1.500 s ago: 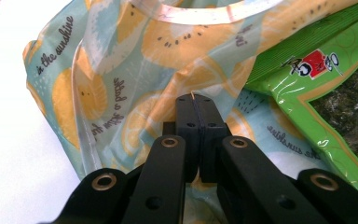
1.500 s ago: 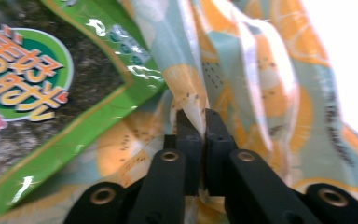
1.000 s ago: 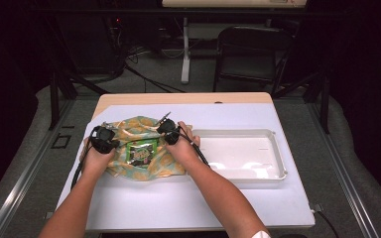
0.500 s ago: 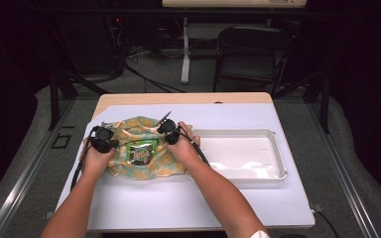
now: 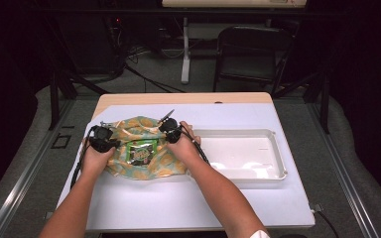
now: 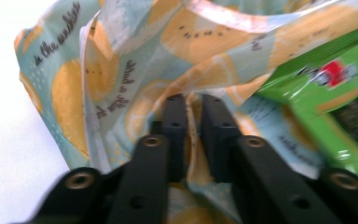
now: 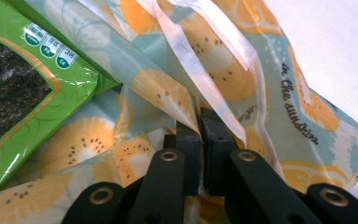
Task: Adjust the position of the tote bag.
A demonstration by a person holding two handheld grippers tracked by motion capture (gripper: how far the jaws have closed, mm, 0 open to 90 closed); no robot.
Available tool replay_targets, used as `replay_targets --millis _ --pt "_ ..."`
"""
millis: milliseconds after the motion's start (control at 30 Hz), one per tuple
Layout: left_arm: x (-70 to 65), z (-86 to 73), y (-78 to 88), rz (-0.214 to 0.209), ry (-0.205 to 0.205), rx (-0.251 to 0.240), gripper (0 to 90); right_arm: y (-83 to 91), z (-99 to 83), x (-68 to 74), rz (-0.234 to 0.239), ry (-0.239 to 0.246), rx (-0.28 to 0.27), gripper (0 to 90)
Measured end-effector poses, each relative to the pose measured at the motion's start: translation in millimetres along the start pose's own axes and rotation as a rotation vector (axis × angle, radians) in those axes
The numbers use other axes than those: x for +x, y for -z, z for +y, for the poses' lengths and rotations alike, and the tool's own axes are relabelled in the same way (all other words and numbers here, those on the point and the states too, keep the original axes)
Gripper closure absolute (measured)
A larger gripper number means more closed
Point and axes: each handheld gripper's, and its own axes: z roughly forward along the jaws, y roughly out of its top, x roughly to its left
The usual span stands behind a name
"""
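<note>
A teal bag printed with orange slices (image 5: 129, 128) lies crumpled on the white table cover, left of centre. On it rests a green snack packet (image 5: 141, 151). My left gripper (image 5: 101, 140) is at the bag's left edge. Its jaws have just been opening, and a fold of the bag (image 6: 121, 60) still hangs in the narrow gap of the left gripper (image 6: 193, 100). The packet (image 6: 326, 79) shows to its right. My right gripper (image 5: 170, 130) is at the bag's upper right. In its own view the right gripper (image 7: 200, 116) pinches a fold of the bag (image 7: 261, 93), beside the packet (image 7: 23, 102).
A shallow white tray (image 5: 238, 132) stands right of the bag, close to my right hand. The white table cover (image 5: 178, 203) has bare room in front. A dark folding chair (image 5: 248, 49) and cables sit on the floor beyond the table.
Both hands stay where they were on the bag. No visible shift of the bag or packet in the high view.
</note>
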Motion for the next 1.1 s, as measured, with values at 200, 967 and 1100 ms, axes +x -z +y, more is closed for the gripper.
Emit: replay_targets --millis 200,967,1100 --pt "-6.9 4.7 31.1 -0.021 -0.007 -0.094 61.1 -0.3 0.3 0.8 -0.006 -0.001 -0.001 85.8" --pt "-53.9 -61.0 103.8 -0.165 -0.128 -0.158 68.1 0.1 -0.4 1.7 -0.02 0.005 -0.008 80.7" --pt "-56.7 -67.4 96.8 -0.165 -0.121 -0.156 69.8 -0.4 -0.4 2.1 -0.022 -0.002 -0.015 80.0"
